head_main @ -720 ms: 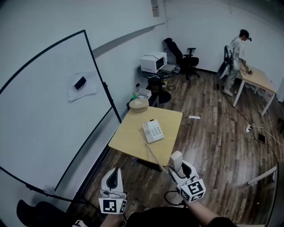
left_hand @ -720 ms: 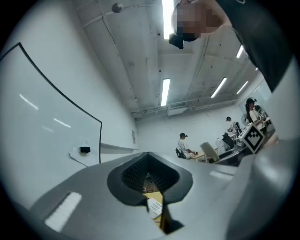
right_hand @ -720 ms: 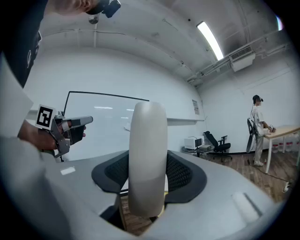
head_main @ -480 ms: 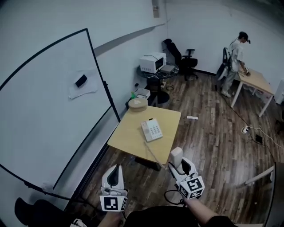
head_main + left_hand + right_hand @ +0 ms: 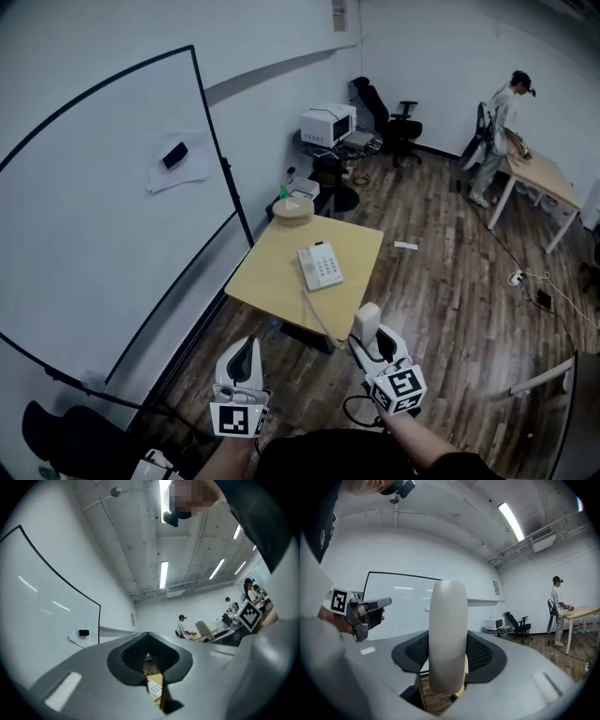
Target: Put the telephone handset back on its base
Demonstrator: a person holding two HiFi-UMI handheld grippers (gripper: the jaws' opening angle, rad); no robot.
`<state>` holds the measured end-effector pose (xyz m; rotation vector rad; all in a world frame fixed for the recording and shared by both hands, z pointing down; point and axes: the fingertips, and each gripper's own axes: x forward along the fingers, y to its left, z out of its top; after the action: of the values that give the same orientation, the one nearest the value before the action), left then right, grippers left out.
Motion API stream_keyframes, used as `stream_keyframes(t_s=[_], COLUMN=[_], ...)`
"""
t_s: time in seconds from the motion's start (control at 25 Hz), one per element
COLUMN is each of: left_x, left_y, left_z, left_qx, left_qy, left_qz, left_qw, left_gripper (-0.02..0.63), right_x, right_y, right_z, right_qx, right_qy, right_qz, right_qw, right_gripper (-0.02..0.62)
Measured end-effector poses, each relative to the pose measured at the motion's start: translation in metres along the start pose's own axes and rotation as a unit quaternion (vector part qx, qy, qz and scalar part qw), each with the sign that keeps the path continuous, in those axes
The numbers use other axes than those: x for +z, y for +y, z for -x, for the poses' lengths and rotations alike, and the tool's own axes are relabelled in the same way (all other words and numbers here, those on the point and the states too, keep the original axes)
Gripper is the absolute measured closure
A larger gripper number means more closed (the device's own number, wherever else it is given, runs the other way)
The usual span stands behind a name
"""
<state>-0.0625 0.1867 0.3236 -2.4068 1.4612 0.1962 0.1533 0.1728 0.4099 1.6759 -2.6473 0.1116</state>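
The white telephone base [image 5: 320,265] lies on a light wooden table [image 5: 272,281], its keypad facing up. A cord [image 5: 323,319] runs from it off the table's near edge to the cream handset [image 5: 367,323]. My right gripper [image 5: 375,342] is shut on the handset and holds it upright in the air, short of the table. In the right gripper view the handset [image 5: 447,630] stands between the pads of the right gripper [image 5: 447,656]. My left gripper [image 5: 241,370] hangs lower left with nothing in it. The left gripper [image 5: 150,667] has its tips together, and the base [image 5: 154,689] shows through the gap.
A large whiteboard [image 5: 112,216] leans on the left, right beside the table. A round flat object [image 5: 292,210] sits on the table's far corner. Behind are a microwave-like box [image 5: 326,125] and an office chair [image 5: 398,127]. A person [image 5: 497,131] stands at a far desk. Cables [image 5: 534,281] lie on the floor.
The right gripper with the handset has drifted slightly up and left, a little closer to the table's near edge. The left gripper has hardly moved.
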Motion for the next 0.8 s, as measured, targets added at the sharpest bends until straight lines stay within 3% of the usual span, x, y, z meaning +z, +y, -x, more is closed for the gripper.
stream_keyframes(t_s=[0.32,0.8], left_x=[-0.017,-0.053], left_y=[-0.005,0.029], left_z=[-0.021,-0.081], left_qx=[0.035,0.02], left_qy=[0.001,0.009], left_qz=[-0.017,-0.001], left_qw=[0.9992,0.9998], left_gripper=[0.606,0.606], right_x=[0.0,-0.001], right_y=[-0.021,-0.042], right_z=[-0.017,-0.093], right_qx=[0.011,-0.003], right_qy=[-0.016,-0.013], right_qz=[0.004,0.019], right_qw=[1.0,1.0], right_gripper=[0.371,0.371])
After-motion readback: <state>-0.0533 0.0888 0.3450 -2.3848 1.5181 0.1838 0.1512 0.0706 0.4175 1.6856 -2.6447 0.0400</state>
